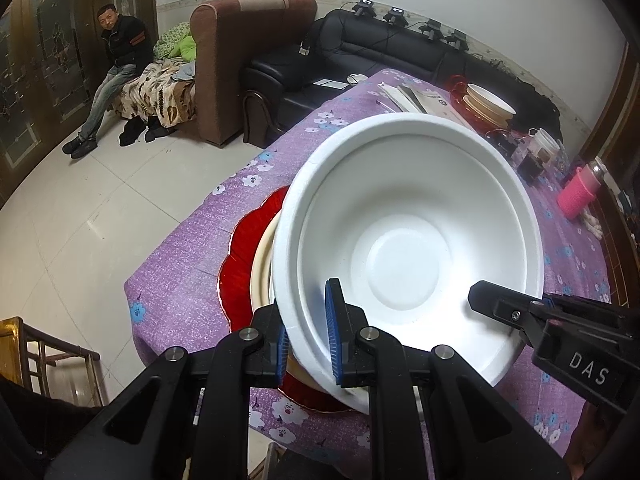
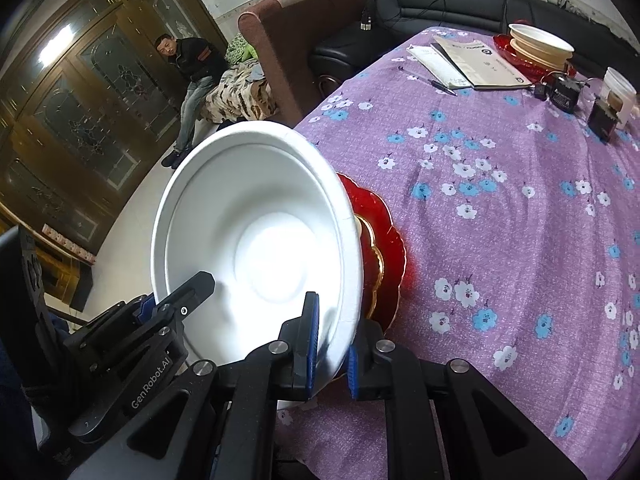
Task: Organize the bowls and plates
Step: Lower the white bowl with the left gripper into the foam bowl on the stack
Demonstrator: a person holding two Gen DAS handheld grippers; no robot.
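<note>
Both grippers pinch the rim of one white bowl [image 1: 404,248] at the same time. The left gripper [image 1: 308,344] has its blue pads nearly together on the near rim, one pad inside the bowl and one outside. The right gripper [image 2: 332,344] grips the same way, clamped on the rim with one pad inside and one outside; in the left wrist view it [image 1: 532,320] comes in from the right, its black finger reaching over the rim into the bowl.

The bowl is tilted, its opening turned toward the cameras. It sits over a cream bowl [image 1: 262,264], which rests in a red plate [image 1: 240,264] with a scalloped edge. This stack is at the near corner of the table [image 2: 500,208], close to the table's left edge. A purple cloth with a flower print covers the table.

At the far edge of the table stands a second stack: a white bowl [image 2: 540,42] in a cream bowl on another red plate [image 2: 506,46]. Beside it lie booklets [image 2: 476,64] and a pen [image 2: 430,80]. A pink bottle [image 1: 578,196] lies near the right edge.

A person [image 2: 192,80] sits on a sofa [image 1: 240,64] beyond the table.
</note>
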